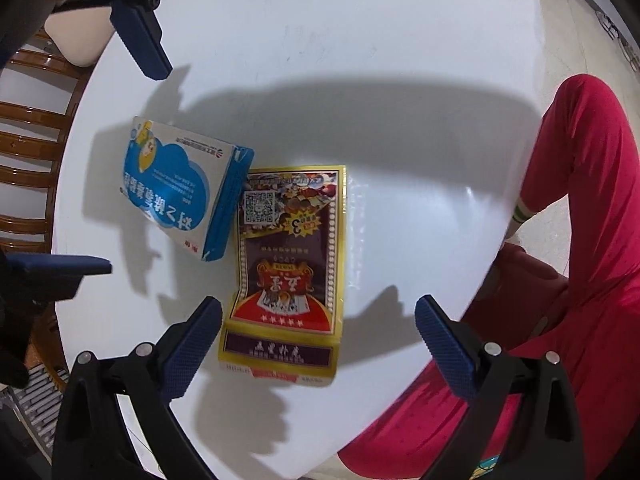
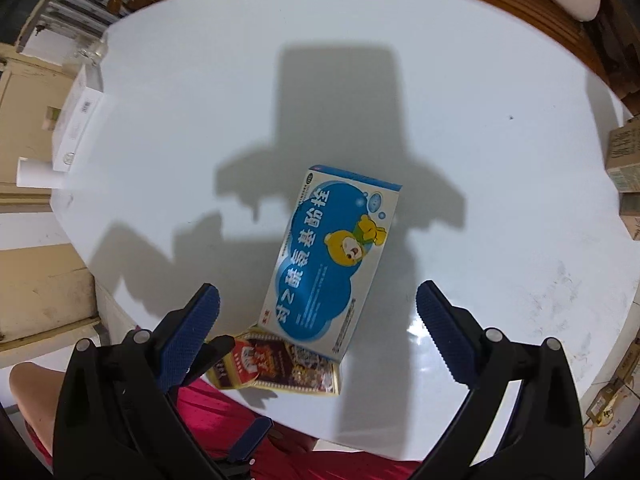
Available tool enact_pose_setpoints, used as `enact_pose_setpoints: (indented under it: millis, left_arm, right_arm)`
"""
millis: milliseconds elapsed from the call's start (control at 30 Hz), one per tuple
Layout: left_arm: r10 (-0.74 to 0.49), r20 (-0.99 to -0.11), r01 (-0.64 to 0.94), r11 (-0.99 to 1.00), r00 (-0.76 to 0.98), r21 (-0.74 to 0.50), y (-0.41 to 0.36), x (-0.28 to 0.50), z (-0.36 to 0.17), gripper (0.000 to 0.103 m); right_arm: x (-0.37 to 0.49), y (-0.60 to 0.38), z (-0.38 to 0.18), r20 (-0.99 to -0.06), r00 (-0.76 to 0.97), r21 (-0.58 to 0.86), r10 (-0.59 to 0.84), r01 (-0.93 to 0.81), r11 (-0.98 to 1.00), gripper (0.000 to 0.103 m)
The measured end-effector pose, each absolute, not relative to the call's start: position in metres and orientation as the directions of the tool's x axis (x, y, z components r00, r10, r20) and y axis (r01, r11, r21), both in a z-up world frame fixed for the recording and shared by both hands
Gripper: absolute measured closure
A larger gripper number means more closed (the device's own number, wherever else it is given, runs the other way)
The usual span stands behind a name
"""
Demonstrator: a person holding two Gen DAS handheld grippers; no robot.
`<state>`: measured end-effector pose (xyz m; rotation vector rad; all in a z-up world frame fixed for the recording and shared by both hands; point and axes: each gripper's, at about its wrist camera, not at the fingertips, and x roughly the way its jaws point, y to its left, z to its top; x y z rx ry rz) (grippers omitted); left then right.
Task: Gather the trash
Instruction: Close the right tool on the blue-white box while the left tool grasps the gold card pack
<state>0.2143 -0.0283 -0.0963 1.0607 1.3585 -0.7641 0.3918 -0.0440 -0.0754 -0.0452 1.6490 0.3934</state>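
Note:
A blue and white medicine box [image 1: 180, 192] with a cartoon bear lies on the round white table [image 1: 360, 80], one end resting on a flattened gold and red card packet [image 1: 286, 272]. My left gripper [image 1: 318, 340] is open, hovering above the near end of the packet. The right gripper [image 1: 124, 160] also shows in the left wrist view, open around the far side of the box. In the right wrist view my right gripper [image 2: 318, 328] is open above the box [image 2: 332, 256]; the packet [image 2: 276, 368] lies under the box's near end.
A wooden chair [image 1: 28, 168] with a beige cushion stands at the table's far side. The person's red trousers [image 1: 580, 280] are at the table's edge. A white carton [image 2: 76, 120] and cardboard boxes [image 2: 624, 160] stand beside the table.

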Motion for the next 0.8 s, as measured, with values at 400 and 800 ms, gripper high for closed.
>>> enact_pose_setpoints:
  millis: [400, 800]
  left_arm:
    - [0.142, -0.988, 0.917, 0.381, 0.067, 0.117, -0.025, 0.218, -0.115, 0.007]
    - [0.061, -0.997, 0.922, 0.383, 0.038, 0.059, -0.02, 0.218, -0.111, 0.015]
  right_arm:
    - [0.406, -0.032, -0.105, -0.982, -0.144, 0.164, 0.126, -0.294, 0.942, 0.007]
    - [0.413, -0.026, -0.12, -0.991, -0.119, 0.1, 0.063, -0.336, 0.937, 0.041]
